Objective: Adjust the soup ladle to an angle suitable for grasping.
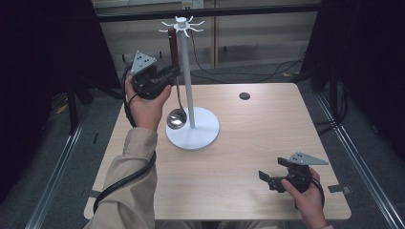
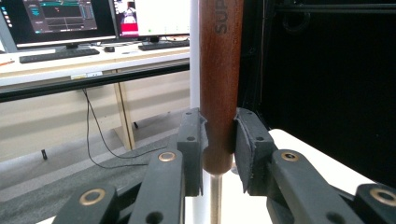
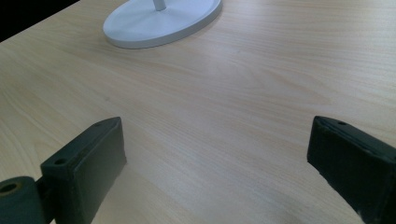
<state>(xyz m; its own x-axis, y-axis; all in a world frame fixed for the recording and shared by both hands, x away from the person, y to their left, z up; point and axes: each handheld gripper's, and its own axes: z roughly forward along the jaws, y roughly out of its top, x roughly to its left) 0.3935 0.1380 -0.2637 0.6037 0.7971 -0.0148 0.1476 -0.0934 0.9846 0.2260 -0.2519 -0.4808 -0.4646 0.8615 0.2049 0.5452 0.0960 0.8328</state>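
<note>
A ladle hangs upright beside the white stand's pole, its dark wooden handle reaching up to the hooked crown and its metal bowl just above the round base. My left gripper is raised at the back left and shut on the handle's lower end. In the left gripper view both pads press the brown handle between the jaws of my left gripper. My right gripper rests low near the table's front right, open, with bare wood between the jaws of that gripper.
The wooden table has a small black round cap toward the back. The stand's base lies ahead of the right gripper. Monitors on a desk stand beyond the table; dark curtains flank both sides.
</note>
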